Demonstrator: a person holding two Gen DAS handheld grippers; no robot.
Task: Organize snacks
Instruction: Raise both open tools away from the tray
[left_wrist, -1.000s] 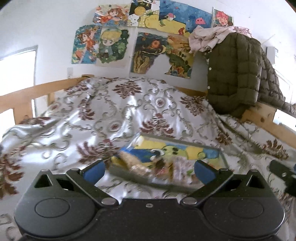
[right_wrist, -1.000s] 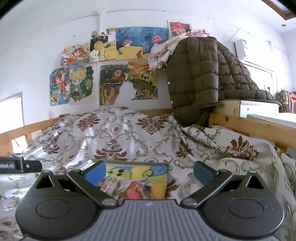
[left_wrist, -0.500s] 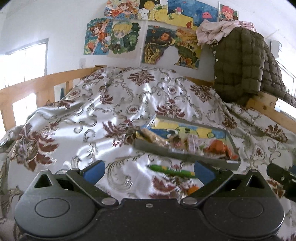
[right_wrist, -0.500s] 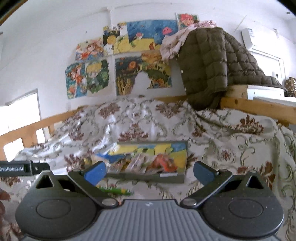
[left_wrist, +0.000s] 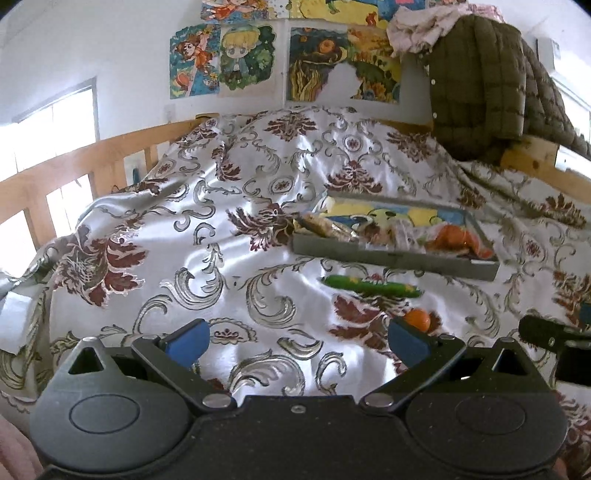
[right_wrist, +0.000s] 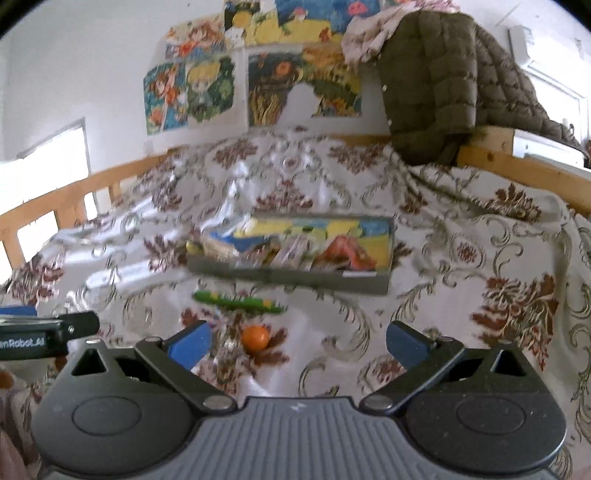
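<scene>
We see a shallow grey box with a cartoon-printed bottom (left_wrist: 395, 254) lying right of centre in the left wrist view, already holding several wrapped snacks. Two things are left out on the shiny white bedspread with dark red flowers (left_wrist: 207, 258): a long green wrapped stick (left_wrist: 371, 286) just below the box, and a small orange ball-shaped sweet (right_wrist: 255, 338) lower still, near the fingertips.

Our left gripper (left_wrist: 297, 338) and right gripper (right_wrist: 297, 341) both stand with fingers wide apart, holding nothing.

We judge the sweet to be the chief risk: it is round and rests on slick, rumpled fabric, so a finger that nudges it before closing could send it rolling into a fold. The soft bedding may also give way under pressure, tilting the box and spilling its snacks. The thin green stick lies flat, so fingers might pinch cloth along with it.
</scene>
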